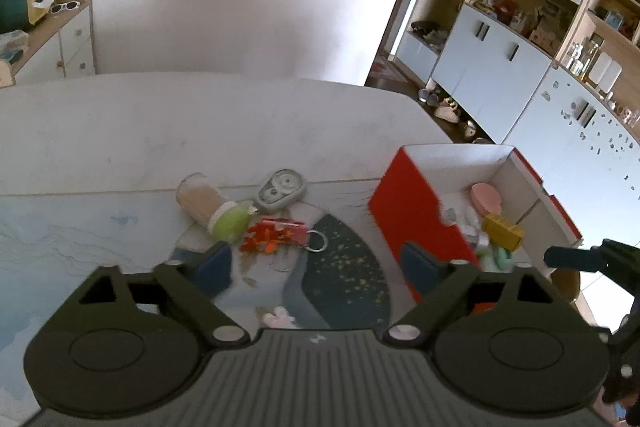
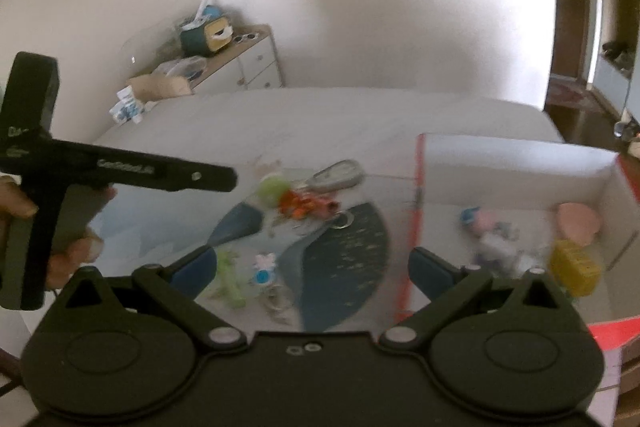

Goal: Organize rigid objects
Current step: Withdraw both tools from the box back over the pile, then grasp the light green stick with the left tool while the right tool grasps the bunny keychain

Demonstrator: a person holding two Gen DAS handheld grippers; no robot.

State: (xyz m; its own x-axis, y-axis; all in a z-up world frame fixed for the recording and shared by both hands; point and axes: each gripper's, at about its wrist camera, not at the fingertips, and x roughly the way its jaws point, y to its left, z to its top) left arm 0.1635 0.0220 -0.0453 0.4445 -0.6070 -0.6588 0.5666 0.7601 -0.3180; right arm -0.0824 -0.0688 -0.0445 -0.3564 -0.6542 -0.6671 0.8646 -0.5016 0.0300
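Table (image 1: 120, 131) cluttered; my left gripper (image 1: 316, 267) and right gripper (image 2: 312, 269) both gape wide, empty. Keychain (image 1: 276, 235) looks light, stiff; I'd pinch pink body.

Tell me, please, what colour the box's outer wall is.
Red on the box, white inside; clearest in the left wrist view.
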